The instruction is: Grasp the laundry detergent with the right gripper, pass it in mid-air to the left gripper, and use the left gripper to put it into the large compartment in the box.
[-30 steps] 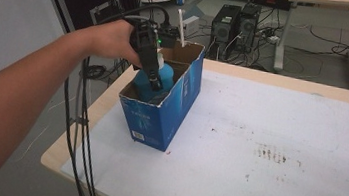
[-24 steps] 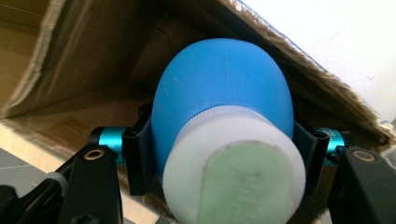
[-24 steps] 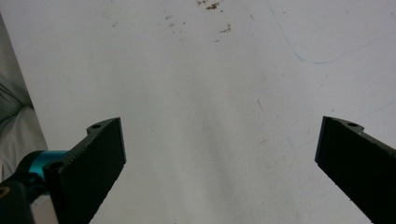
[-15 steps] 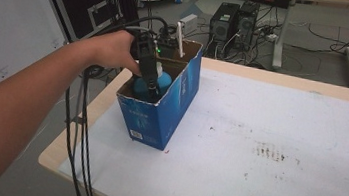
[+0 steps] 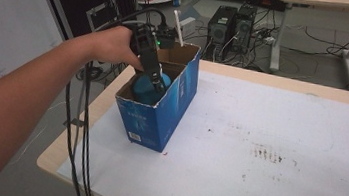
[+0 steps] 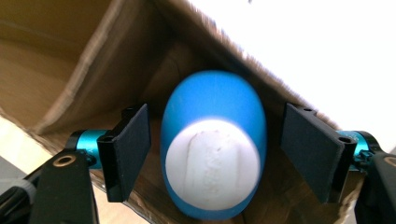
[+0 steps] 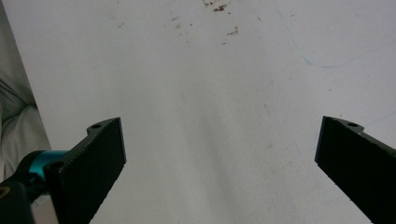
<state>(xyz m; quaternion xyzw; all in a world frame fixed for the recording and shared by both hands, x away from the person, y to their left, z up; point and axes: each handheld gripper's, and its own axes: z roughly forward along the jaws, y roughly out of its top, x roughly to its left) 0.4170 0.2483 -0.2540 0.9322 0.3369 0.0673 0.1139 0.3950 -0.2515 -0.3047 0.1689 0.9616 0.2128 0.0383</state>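
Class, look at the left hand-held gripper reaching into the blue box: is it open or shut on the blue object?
Open. The left hand-held gripper has its jaws standing either side of the blue object inside the blue box, with gaps showing on both sides.

A blue egg-shaped object (image 6: 212, 149) with a white end lies inside the open blue cardboard box (image 5: 160, 116), at the table's nine o'clock edge.

My left forearm (image 5: 26, 95) reaches in from the lower left, stretched forward across the high view; my left hand (image 5: 113, 45) wraps the left gripper (image 5: 154, 78), which points steeply downward; in the left gripper view its jaws stand spread wide, touching nothing; my right gripper (image 7: 219, 158) has its jaws equally wide apart, nothing between them.
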